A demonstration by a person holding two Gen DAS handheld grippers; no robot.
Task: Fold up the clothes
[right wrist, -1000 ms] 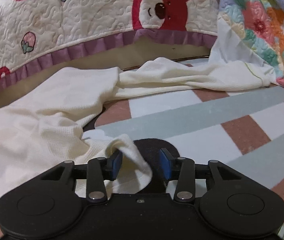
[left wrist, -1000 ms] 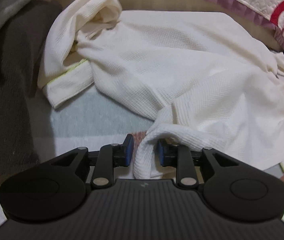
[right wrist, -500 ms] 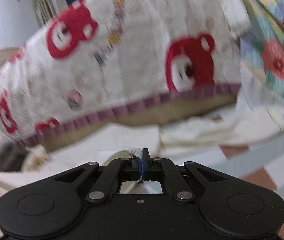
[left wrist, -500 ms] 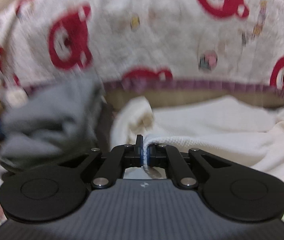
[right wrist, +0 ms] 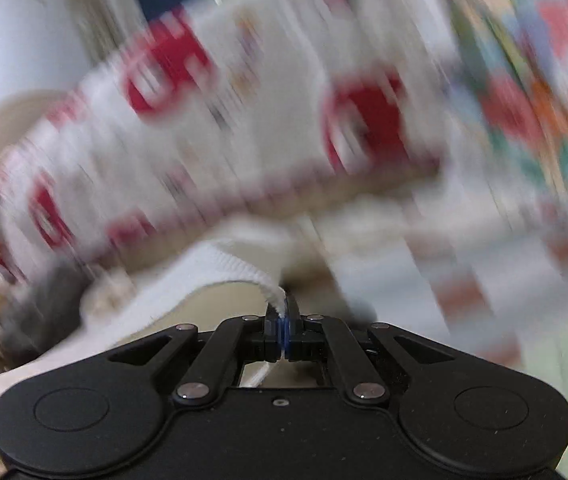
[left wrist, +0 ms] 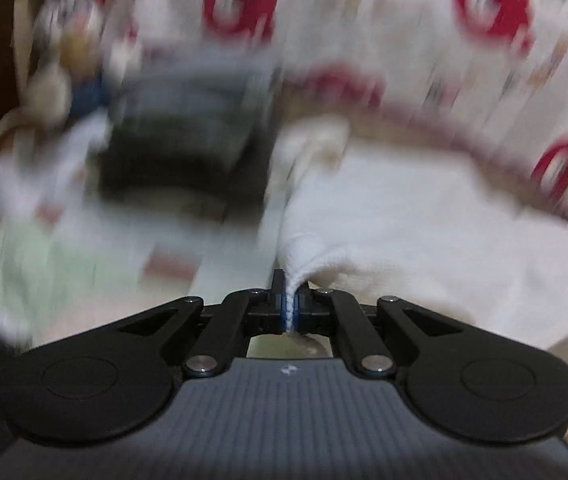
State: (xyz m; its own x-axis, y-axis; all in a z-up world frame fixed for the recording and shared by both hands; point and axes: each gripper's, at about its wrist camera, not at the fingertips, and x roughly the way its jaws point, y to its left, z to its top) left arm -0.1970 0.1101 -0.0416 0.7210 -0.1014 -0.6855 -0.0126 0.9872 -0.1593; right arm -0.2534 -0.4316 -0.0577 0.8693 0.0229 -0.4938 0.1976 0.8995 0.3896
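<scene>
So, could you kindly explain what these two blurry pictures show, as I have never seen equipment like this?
No robot is involved: a person holds a two-finger clamp in each hand, and a small wide-angle camera on each clamp looks forward along its fingers. The black shape at the bottom of each picture is the clamp itself. One picture is from the left gripper, the other from the right gripper. Both are shut on parts of a cream garment, the fabric pinched between the blue pads. The rest of it hangs or lies in front, seen in the right view too. Behind is a white quilt with red bears and, to the right, a flowered quilt. A dark grey cloth lies to the left. The blur comes from quick movement.
</scene>
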